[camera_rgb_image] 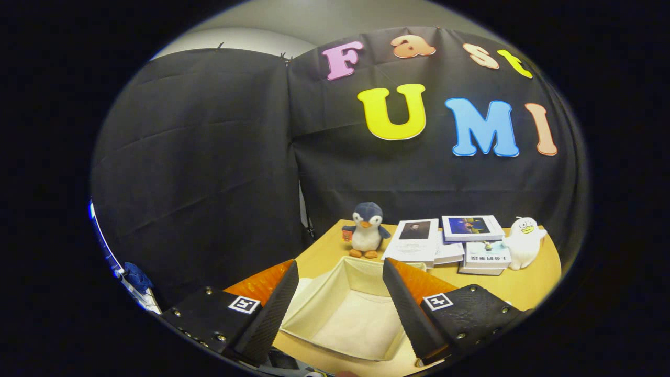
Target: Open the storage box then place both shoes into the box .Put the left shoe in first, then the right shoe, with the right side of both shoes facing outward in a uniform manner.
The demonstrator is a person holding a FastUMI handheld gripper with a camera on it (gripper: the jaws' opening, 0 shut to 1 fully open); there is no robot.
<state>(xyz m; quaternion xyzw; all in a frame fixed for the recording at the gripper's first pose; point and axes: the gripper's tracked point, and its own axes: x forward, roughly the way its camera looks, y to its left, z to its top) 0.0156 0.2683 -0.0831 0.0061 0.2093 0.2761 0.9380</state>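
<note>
A cream fabric storage box (314, 301) stands open on the wooden table (523, 285), its inside bare as far as I see. My gripper (340, 285) hangs above the box with its fingers wide apart and nothing between them. The box's open mouth lies between and just below the fingertips. No shoe lies between the fingers or in the part of the box that I see.
Beyond the box a plush penguin (366, 230) stands at the table's back edge. To its right lie stacked books (450, 243), and a white plush duck (525, 241) stands by them. Black cloth walls close the booth behind and to the left.
</note>
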